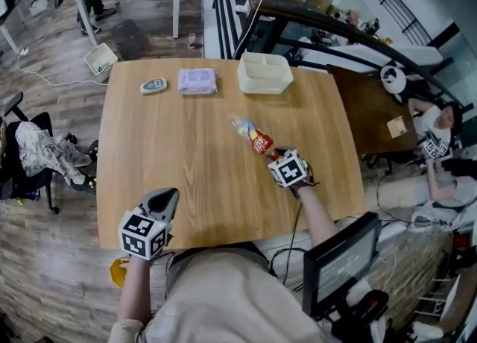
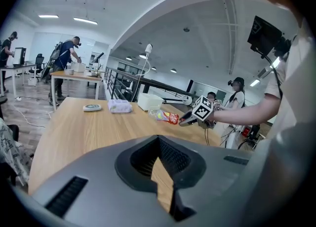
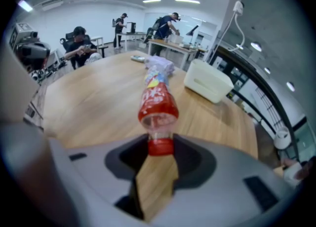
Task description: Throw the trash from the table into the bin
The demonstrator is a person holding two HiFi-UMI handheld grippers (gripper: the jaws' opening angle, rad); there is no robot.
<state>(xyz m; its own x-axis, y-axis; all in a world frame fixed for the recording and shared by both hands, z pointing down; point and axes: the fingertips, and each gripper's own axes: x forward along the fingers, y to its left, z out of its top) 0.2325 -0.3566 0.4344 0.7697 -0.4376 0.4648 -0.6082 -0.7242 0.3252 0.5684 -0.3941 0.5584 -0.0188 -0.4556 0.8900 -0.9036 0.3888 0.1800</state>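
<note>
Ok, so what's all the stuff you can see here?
table: one, light wood, middle.
bottle: one, clear with red label and cap, table's right side.
box: one, white, table's far edge.
tissue pack: one, pale purple, left of the box.
round gadget: one, white, left of the tissue pack.
chair: one, black, cloth-draped, floor at left.
screen: one, dark, lower right.
left gripper: one, grey, near table edge, shut, empty.
right gripper: one, grey, fingers shut on the bottle's cap.
</note>
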